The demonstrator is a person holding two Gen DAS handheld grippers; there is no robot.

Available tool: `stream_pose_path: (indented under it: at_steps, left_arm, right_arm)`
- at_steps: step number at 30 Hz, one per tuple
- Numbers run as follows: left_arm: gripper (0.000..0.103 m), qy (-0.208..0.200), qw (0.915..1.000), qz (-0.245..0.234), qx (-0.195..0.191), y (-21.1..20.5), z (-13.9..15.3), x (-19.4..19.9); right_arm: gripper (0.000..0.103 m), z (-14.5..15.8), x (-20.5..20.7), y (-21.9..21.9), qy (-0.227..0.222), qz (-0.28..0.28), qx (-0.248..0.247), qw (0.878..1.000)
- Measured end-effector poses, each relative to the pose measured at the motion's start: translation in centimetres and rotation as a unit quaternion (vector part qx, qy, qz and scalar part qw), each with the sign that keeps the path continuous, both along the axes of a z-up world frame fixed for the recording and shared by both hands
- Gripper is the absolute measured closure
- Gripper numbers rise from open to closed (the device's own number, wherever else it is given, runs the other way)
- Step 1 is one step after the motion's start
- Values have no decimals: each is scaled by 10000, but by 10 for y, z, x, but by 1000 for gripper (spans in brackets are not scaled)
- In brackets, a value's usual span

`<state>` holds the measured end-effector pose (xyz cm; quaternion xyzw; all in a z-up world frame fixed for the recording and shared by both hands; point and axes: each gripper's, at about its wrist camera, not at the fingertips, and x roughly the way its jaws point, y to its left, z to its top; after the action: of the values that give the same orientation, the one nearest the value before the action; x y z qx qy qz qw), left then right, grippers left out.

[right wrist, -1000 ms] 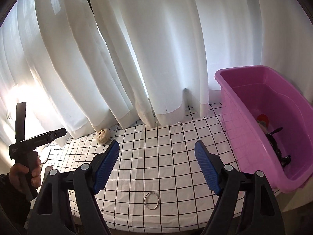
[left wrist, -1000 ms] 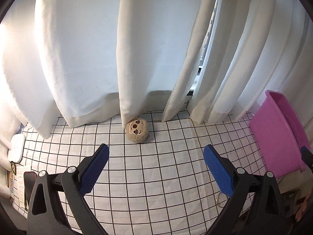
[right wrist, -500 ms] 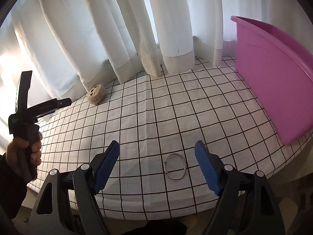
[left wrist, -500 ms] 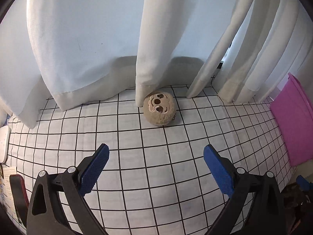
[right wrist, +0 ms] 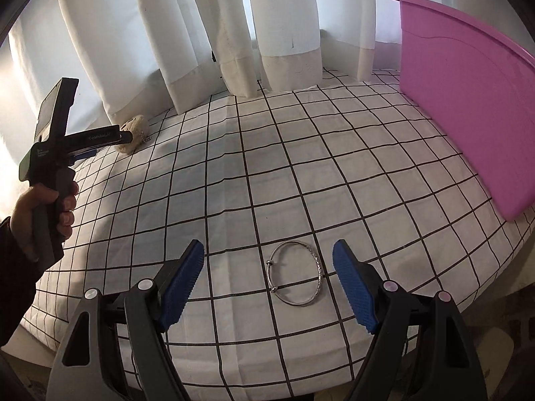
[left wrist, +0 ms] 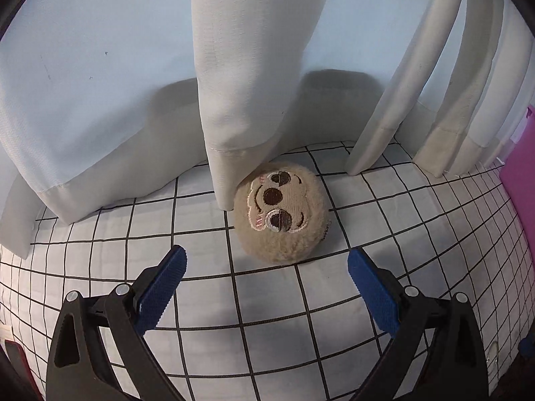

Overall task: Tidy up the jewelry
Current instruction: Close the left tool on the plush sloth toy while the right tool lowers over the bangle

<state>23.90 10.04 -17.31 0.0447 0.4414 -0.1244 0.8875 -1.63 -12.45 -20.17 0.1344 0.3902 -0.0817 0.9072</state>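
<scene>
Jaws wide apart on both our left gripper (left wrist: 266, 262) and right gripper (right wrist: 267, 255), nothing gripped, we see the silver bangle (right wrist: 296, 273) on the checked cloth (right wrist: 301, 173) at the right gripper's six o'clock, the plush pouch (left wrist: 281, 212) at the left gripper's twelve.

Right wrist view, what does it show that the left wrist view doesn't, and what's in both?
Only the right wrist view shows the silver bangle lying flat between the open right gripper and the hand holding the left gripper. Only the left wrist view shows the plush toy's embroidered face, just ahead of the open left gripper. Both show the toy against the curtain, the grid-patterned cloth and the pink tub.
</scene>
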Motion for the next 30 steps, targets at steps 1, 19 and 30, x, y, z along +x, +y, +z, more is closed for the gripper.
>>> stream_pose_path:
  at_steps: [1,19,30]
  left_arm:
    - [8,-35,10000,-9,-21,-1,-1,3]
    - [8,70,10000,41,-54,-7,-25,53]
    - [6,45,9999,19,93,-20,-18,72]
  right_arm:
    - [27,-3,0,0,-22,1,-3,10000]
    - [27,-36,9,-3,119,-254,-517,9983]
    - [18,-45,4,1,-198,-181,-796,9965]
